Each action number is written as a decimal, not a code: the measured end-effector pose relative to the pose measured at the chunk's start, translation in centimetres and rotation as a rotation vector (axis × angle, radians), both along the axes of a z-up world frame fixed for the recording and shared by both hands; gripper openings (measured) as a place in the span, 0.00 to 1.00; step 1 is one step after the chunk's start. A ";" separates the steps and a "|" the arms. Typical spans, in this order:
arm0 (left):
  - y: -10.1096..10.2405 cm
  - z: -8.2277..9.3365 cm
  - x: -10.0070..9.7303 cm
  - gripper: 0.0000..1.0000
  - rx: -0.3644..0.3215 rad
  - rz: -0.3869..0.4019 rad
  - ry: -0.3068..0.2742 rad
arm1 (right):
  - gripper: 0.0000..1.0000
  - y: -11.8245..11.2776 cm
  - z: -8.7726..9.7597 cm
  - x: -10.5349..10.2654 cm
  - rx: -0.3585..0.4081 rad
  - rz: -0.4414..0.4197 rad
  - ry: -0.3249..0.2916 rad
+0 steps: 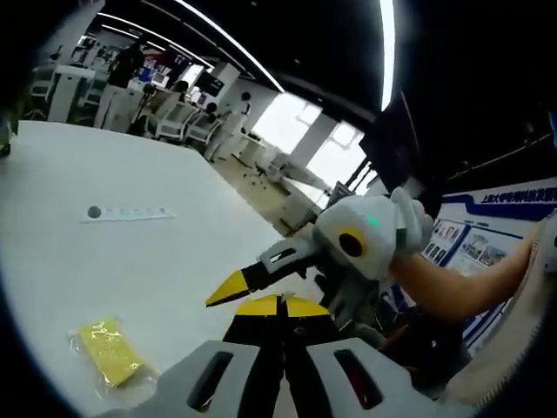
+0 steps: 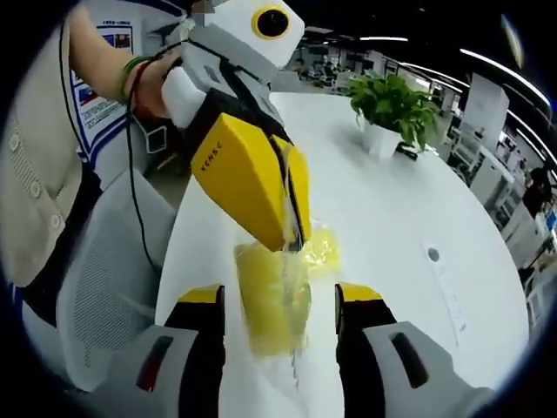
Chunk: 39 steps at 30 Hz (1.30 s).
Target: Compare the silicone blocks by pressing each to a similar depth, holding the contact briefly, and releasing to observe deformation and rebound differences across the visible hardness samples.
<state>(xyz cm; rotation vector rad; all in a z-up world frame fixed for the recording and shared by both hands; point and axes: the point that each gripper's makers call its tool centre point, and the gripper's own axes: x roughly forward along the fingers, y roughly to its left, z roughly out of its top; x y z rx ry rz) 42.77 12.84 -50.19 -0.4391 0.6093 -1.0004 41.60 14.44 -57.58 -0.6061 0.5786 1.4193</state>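
A yellow silicone block [image 2: 271, 313] in a clear plastic bag hangs in front of me, just above the white table [image 2: 392, 218]. My left gripper [image 2: 294, 242] comes down from the upper left, its yellow jaws shut on the top edge of that bag. My right gripper [image 2: 280, 296] is open, one jaw on each side of the hanging block and apart from it. A second yellow bagged block [image 2: 324, 248] lies on the table behind it. In the left gripper view the left gripper [image 1: 278, 305] shows shut tips, the right gripper [image 1: 248, 292] reaches in beside them, and a bagged yellow block [image 1: 109, 353] lies on the table.
A white strip with a grey dot [image 2: 444, 279] [image 1: 126, 213] lies further out on the table [image 1: 130, 270]. A potted plant [image 2: 392, 104] stands at the far side. A grey mesh chair [image 2: 104, 287] is at the table's edge by the person's arm [image 2: 109, 65]. People and desks are far behind.
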 end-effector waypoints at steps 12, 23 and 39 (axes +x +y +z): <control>-0.3 -1.0 0.3 0.00 0.008 0.005 0.025 | 0.48 -2.8 2.9 0.3 0.076 -0.105 -0.076; -1.7 -2.6 0.9 0.00 0.010 0.005 0.055 | 0.52 -7.6 4.2 -0.2 0.196 -0.331 -0.085; -3.9 -7.1 1.9 0.00 -0.026 0.054 0.168 | 0.50 -12.1 2.6 -3.4 0.224 -0.479 -0.077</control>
